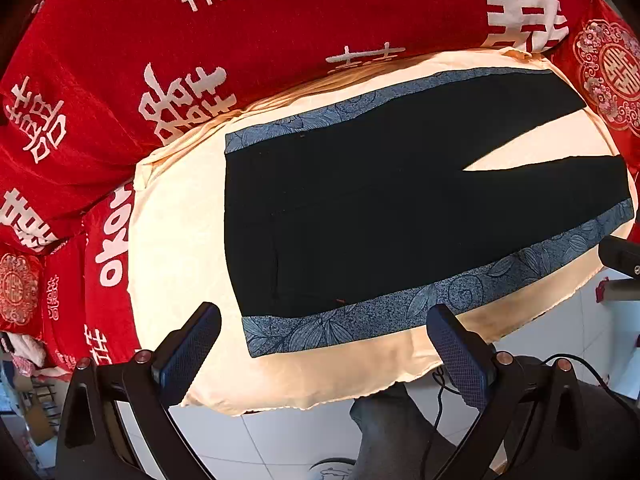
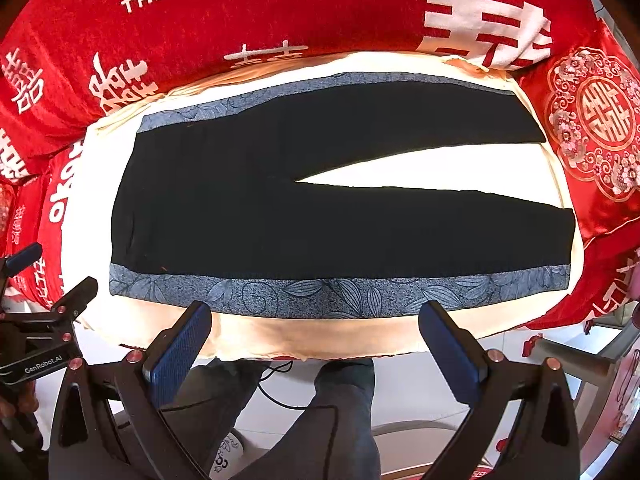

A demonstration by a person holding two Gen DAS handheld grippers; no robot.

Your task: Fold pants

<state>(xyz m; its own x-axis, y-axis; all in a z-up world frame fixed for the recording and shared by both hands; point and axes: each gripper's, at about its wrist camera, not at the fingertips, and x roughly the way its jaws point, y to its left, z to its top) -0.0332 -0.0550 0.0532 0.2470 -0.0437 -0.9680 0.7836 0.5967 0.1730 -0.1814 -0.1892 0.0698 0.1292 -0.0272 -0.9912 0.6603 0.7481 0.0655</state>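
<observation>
The left gripper (image 1: 323, 350) has its jaws spread wide and holds nothing; it hangs above the near edge of the cream cloth (image 1: 176, 216), with the waist end of the pants (image 1: 360, 208) just beyond its fingers. The right gripper (image 2: 316, 346) is in the same condition, wide apart and empty, near the blue patterned stripe (image 2: 320, 292) that runs along the near side of the pants. The pants lie flat and spread on the cream cloth, on top of the red bedding (image 1: 280, 40), with the waist to the left and the two legs opening to the right, so a bright wedge of cloth shows between them. No fold is made yet, I judge. For the first fold to go well, each gripper should probably pinch the near stripe edge, one close to the waist and one close to the hem, taking only the pants and not the cloth under them. Then both should lift together and carry the near leg over the far leg, so the two stripes meet and no wrinkle remains in the middle.
</observation>
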